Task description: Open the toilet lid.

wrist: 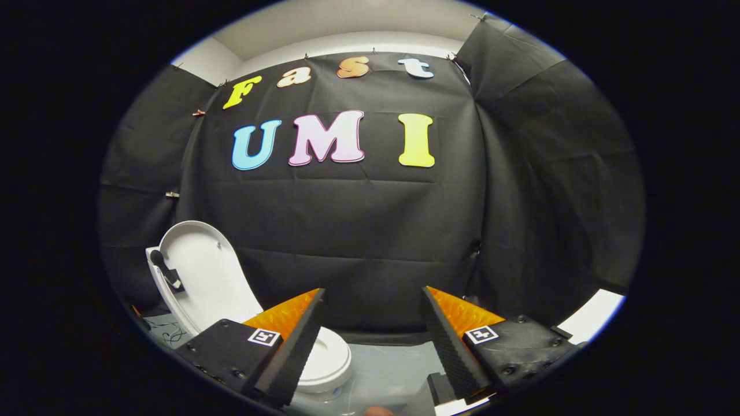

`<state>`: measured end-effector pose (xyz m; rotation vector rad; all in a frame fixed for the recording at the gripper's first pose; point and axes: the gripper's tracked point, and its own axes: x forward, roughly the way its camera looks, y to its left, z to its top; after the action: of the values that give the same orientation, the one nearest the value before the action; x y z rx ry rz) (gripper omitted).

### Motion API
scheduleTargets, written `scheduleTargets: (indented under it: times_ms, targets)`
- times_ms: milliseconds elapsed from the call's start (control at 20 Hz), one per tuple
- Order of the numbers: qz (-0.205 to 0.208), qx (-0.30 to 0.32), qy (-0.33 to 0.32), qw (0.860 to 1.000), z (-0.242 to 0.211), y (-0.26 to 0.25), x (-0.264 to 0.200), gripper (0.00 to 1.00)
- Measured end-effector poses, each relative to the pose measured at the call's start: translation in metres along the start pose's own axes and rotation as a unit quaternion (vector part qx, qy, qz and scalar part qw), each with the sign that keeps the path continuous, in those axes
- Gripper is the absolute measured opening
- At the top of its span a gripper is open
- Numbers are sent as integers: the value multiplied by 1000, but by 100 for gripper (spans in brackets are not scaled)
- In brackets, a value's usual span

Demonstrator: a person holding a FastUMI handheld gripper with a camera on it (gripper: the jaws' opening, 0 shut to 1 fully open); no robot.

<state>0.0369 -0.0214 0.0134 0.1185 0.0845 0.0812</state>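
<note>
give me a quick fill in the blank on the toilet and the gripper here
1. The toilet lid stands ____.
2. The gripper has its fingers ____, with nothing between them.
3. The toilet seat lies partly hidden behind one ____.
4. The wall behind the toilet is hung with black ____.

Missing words: raised; open; finger; cloth
</note>
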Motion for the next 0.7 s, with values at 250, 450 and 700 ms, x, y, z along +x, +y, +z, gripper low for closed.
scheduleTargets:
  times_ms: [250,450,700]
  targets:
    - [12,-11,-6,1000,1,13,-2,100]
    - [18,-37,-22,999,6,18,-4,99]
    - [24,-41,-18,999,2,20,-3,99]
